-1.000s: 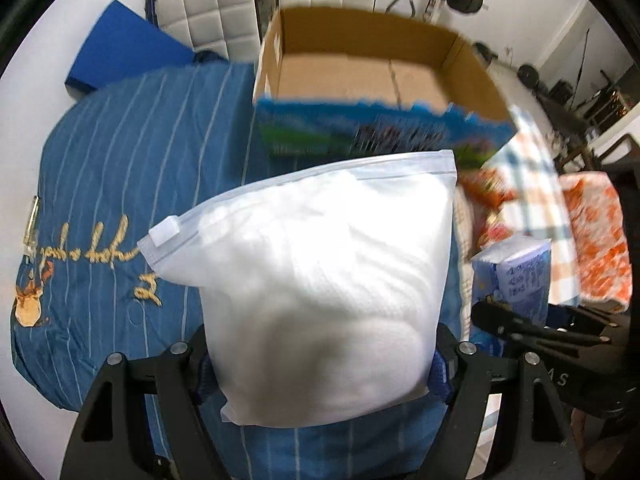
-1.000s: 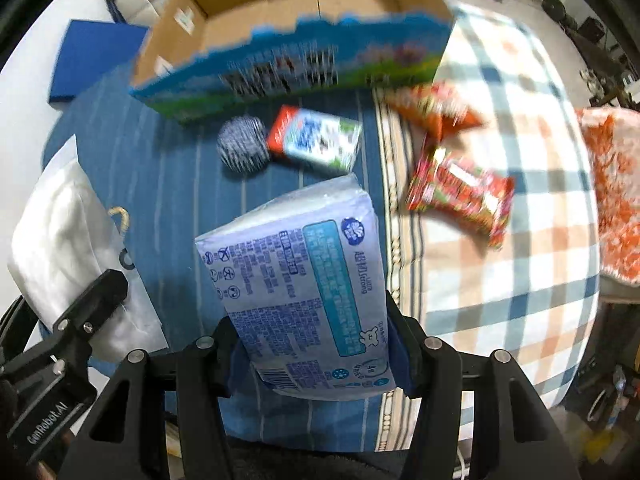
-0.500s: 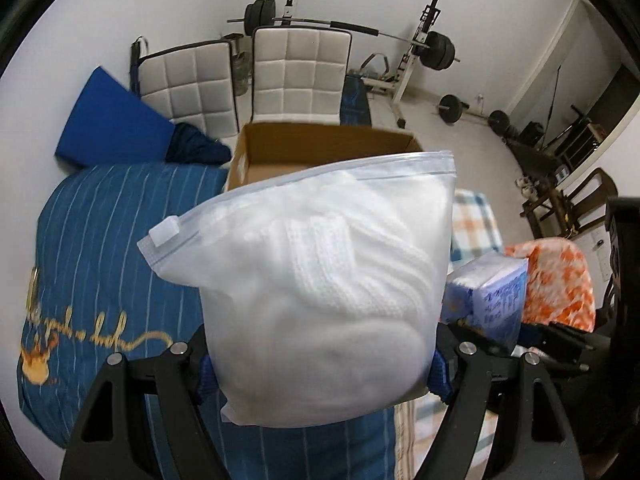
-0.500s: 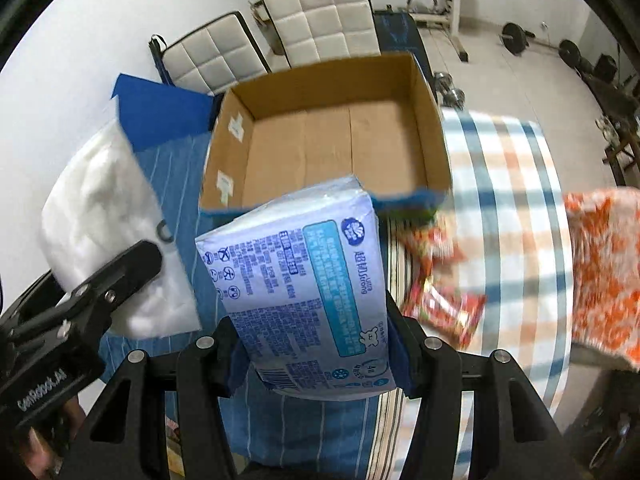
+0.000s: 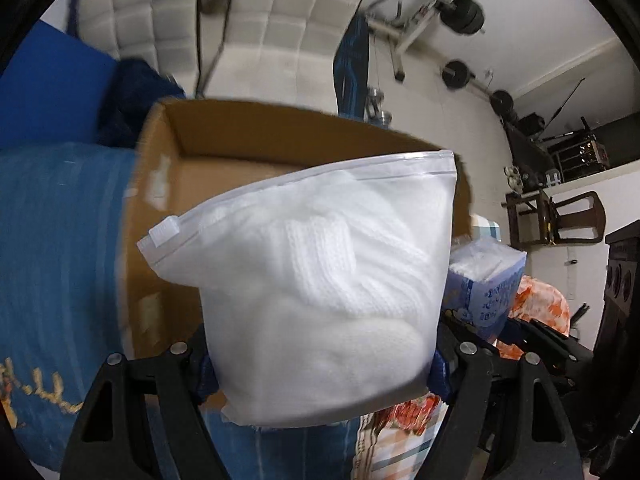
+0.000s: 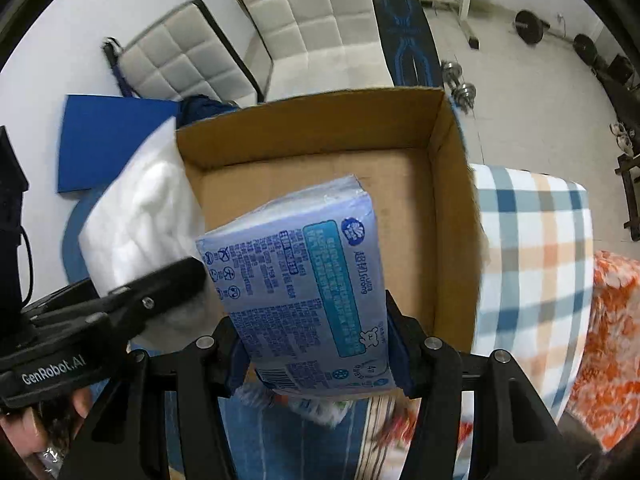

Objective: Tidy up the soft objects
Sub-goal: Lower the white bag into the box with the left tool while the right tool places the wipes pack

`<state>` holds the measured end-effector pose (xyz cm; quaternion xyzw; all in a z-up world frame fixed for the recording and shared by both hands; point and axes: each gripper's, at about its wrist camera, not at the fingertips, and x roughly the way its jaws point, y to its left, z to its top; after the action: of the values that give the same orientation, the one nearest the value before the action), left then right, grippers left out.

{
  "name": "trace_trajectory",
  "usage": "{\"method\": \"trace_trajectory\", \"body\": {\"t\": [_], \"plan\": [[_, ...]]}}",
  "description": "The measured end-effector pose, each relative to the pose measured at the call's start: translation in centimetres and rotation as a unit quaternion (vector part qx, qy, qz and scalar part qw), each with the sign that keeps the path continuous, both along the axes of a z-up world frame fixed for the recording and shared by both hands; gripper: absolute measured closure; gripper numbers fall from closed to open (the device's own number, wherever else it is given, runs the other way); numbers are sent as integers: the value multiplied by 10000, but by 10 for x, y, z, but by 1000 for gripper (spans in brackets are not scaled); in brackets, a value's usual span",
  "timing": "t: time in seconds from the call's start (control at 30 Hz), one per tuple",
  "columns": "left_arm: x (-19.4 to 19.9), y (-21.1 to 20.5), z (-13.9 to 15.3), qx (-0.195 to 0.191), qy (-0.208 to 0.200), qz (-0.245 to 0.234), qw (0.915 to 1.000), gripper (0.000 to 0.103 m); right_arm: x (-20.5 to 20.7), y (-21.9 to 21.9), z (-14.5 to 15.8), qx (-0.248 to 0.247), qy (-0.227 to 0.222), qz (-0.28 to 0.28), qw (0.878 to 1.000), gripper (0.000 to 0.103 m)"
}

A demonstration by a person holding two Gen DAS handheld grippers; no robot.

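The left gripper (image 5: pixel 320 364), marked "GenRobot.AI", clamps a white zip bag (image 5: pixel 316 280); the right gripper (image 6: pixel 316 344) clamps a blue tissue pack (image 6: pixel 304 280) with illegible print.

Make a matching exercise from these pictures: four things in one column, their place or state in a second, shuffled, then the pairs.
Things:
1. white zip bag
2. blue tissue pack
3. cardboard box
4. checked cloth

Place or state:
A. spread beside the box
B. gripped in the left tongs
C. open, nothing inside
D. gripped in the right tongs

Pairs: 1-B, 2-D, 3-C, 4-A
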<state>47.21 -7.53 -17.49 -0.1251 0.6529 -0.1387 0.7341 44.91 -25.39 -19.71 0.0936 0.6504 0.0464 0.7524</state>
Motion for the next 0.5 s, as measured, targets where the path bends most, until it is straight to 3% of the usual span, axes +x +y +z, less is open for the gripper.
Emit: {"method": "trace_trajectory", "body": {"t": [0.07,0.23,0.5], "plan": [[19,-5,-23,-37,253,-25,9997,26,25,-3,-23,-120,150,26,9998,44],[60,-14,-71,285,590,-41,9978,26,70,-8,-73,-312,453,46,9985,44],[80,-25,-109,712,903,-339,9928,24,109,-5,-132,-550,771,170,9954,42]]}}
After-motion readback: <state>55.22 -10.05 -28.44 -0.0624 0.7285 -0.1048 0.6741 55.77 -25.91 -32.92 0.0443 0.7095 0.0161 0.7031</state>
